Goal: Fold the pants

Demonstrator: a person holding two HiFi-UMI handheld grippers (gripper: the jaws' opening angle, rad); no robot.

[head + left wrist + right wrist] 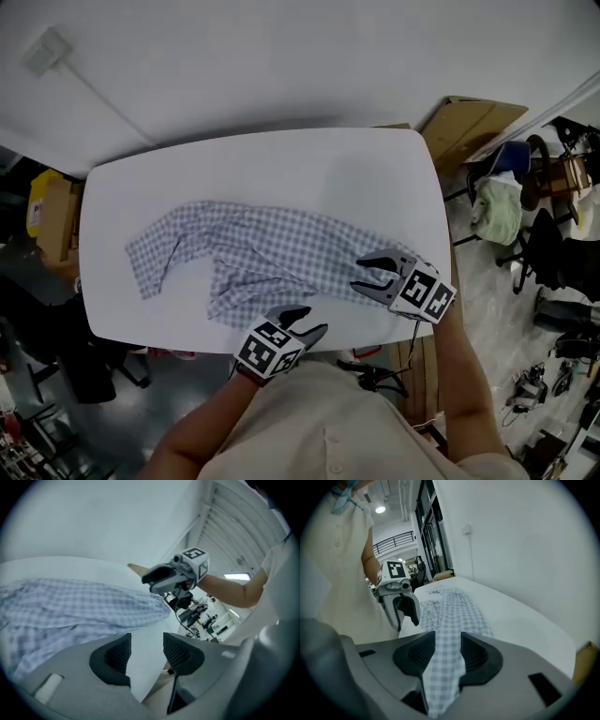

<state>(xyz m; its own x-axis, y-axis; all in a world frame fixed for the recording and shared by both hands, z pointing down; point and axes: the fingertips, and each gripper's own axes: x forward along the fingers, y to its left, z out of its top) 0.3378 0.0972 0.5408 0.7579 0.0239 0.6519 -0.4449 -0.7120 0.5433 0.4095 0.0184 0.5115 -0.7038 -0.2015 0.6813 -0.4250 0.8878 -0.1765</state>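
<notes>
Blue-and-white checked pants (262,253) lie crumpled across the white table (281,159), from left to right. My right gripper (368,274) hovers at their right end with its jaws apart. In the right gripper view the checked cloth (454,611) shows in the gap of the right gripper (447,646), and the pads do not press on it. My left gripper (307,321) sits at the table's near edge, just in front of the pants, open. In the left gripper view only bare table shows between the jaws of the left gripper (146,644), with the pants (70,606) to the left.
A cardboard box (469,122) leans beside the table's far right corner. Chairs and clutter (525,206) crowd the floor on the right. A yellow item (42,202) stands on the left. A white wall with a socket (45,49) lies beyond the table.
</notes>
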